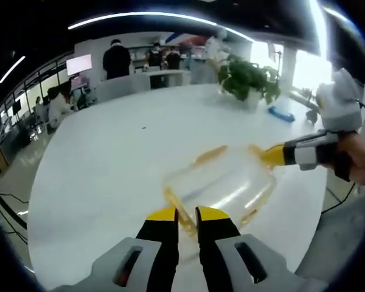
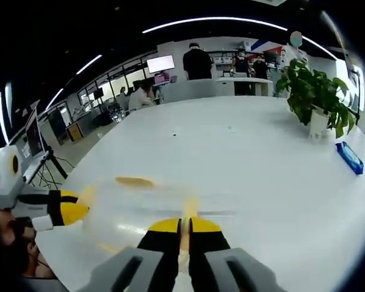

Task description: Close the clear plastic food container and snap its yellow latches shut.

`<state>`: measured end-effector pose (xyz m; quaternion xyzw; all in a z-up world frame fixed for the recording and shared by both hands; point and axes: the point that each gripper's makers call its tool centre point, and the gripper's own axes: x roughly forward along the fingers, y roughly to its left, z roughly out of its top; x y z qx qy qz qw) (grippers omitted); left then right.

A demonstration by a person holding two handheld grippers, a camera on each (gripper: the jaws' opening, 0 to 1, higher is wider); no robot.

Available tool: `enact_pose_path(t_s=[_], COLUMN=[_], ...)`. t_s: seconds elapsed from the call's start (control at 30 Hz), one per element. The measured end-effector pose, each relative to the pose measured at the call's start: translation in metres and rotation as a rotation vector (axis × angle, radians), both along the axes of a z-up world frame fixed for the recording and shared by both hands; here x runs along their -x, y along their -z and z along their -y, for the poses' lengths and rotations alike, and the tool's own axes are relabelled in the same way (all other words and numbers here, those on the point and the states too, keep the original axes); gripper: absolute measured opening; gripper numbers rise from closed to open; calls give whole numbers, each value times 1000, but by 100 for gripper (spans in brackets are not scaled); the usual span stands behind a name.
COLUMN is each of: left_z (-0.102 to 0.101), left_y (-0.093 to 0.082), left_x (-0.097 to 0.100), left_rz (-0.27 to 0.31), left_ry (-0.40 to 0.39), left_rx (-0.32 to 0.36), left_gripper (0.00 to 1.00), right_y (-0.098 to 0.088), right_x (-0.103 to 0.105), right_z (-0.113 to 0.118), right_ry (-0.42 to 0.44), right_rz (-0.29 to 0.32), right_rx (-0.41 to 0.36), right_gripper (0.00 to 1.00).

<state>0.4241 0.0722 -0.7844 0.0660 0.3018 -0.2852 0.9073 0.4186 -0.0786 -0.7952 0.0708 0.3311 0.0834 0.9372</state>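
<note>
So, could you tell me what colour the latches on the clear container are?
Yellow latches on the clear container, best seen in the left gripper view.

Clear glossy plastic container (image 1: 222, 182); smooth glossy white table (image 1: 121, 158).

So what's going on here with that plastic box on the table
A person is working a clear plastic food container on a white table with two hand-held tools. The left tool pinches the container's near edge by a yellow latch, jaws nearly together. The right tool is closed on another yellow latch on the opposite side. Motion blur hides whether the lid is fully seated.
</note>
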Motion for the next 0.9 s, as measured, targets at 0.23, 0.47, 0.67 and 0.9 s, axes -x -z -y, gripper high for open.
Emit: enact_pose_path(t_s=[0.23, 0.47, 0.67, 0.9], left_z=[15, 31, 44, 53], left_y=[0, 4, 7, 10], left_x=[-1, 1, -1, 3], left_rz=[3, -14, -17, -33], left_ry=[25, 60, 70, 77], left_rx=[12, 13, 17, 36], left_gripper=[8, 8, 8, 8], right_y=[-2, -1, 0, 0], right_x=[0, 2, 3, 4], right_z=[15, 31, 43, 54], right_ry=[31, 53, 70, 84], right_rz=[1, -5, -7, -12], right_rx=[0, 13, 26, 32], right_gripper=[0, 0, 0, 0])
